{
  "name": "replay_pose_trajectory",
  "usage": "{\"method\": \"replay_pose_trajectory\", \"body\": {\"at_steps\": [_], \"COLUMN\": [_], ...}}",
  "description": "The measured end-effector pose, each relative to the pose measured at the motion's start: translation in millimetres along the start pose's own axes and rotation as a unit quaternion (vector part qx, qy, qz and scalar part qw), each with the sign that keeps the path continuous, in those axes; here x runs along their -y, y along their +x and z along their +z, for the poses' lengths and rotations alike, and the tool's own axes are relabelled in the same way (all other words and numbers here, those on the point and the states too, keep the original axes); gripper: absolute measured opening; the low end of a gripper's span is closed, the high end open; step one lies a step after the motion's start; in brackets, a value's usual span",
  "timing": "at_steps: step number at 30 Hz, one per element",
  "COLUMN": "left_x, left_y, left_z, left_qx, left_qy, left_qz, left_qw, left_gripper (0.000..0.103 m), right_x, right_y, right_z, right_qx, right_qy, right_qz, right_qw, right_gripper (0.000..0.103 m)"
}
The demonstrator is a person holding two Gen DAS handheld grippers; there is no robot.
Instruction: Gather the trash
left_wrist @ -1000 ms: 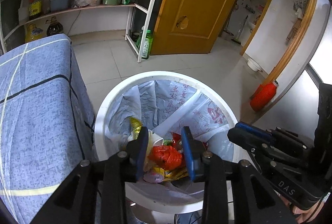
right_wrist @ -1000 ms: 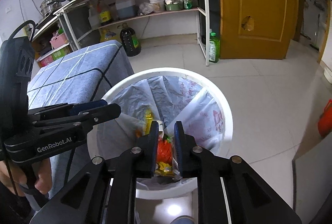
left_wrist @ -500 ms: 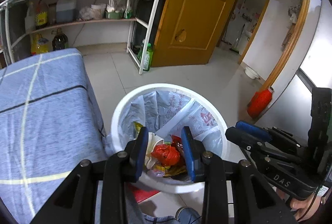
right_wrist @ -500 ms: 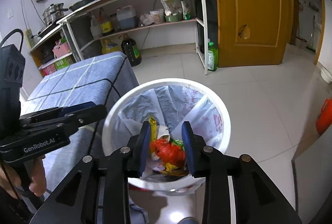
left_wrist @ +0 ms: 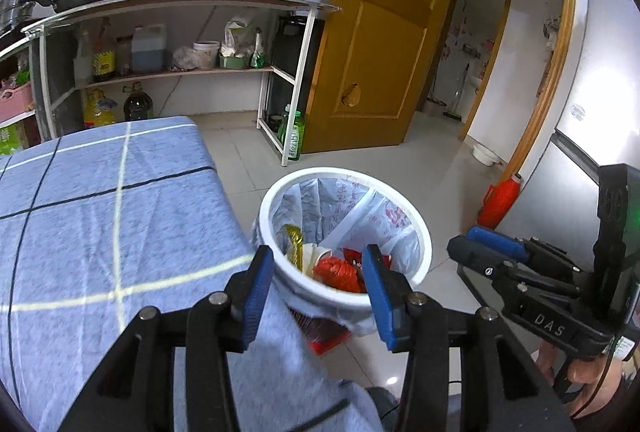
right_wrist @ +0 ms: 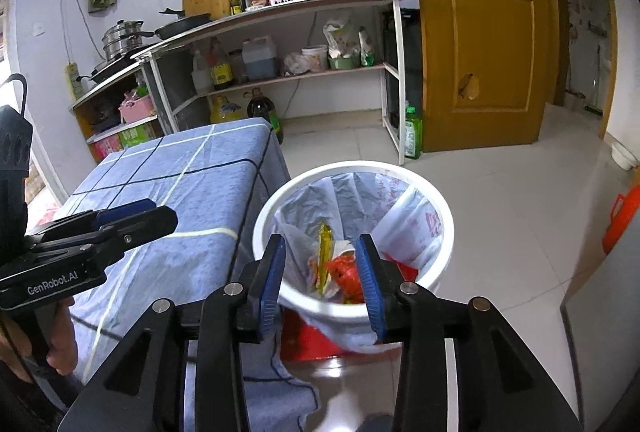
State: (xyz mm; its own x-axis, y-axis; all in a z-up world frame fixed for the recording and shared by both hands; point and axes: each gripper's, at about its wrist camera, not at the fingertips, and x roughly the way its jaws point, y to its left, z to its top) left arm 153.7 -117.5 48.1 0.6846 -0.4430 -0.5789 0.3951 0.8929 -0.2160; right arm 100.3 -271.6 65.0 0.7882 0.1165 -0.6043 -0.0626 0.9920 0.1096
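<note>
1. My left gripper [left_wrist: 316,282] and right gripper [right_wrist: 322,274] are both empty, jaws spreading wider right now, nothing between the blue pads. The trash sits in the round white plastic bin with a printed plastic liner [left_wrist: 416,232], centre of both frames: a crumpled red wrapper [left_wrist: 338,272], a yellow foil packet [left_wrist: 294,242] and pale scraps.

2. Risk as I judge it: the bin stands just beside the blue checked cloth on the surface [left_wrist: 112,216], and a fold of cloth hangs at its rim in the lower middle of the left view. A careless sweep of either gripper could catch that cloth or clip the rim and tip the bin (it looks light).

3. The liner's edge droops outside the near rim; snagging it could drag the trash out.

4. A red flat sheet [right_wrist: 308,342] lies on the floor under the bin; it may be litter I would miss.

5. Against a second ago: both grippers have pulled back and up, the bin looks smaller and lower in frame, and both jaws stand wider.
</note>
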Motion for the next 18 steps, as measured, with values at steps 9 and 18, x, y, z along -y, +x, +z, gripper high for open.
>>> {"method": "replay_pose_trajectory", "body": {"at_steps": [9, 18], "left_x": [0, 1], "left_y": [-27, -49], "left_z": [-38, -75], "left_qx": [0.007, 0.003], "left_qy": [0.008, 0.009], "left_qz": [0.027, 0.048], "left_qw": [0.9996, 0.9988], "left_gripper": [0.049, 0.049], "right_x": [-18, -37], "right_y": [-35, -62], "right_z": [-41, -75], "right_qx": [0.012, 0.017], "right_qy": [-0.005, -0.016], "right_qz": [-0.021, -0.031], "right_qw": [1.0, 0.999], "right_gripper": [0.04, 0.04]}}
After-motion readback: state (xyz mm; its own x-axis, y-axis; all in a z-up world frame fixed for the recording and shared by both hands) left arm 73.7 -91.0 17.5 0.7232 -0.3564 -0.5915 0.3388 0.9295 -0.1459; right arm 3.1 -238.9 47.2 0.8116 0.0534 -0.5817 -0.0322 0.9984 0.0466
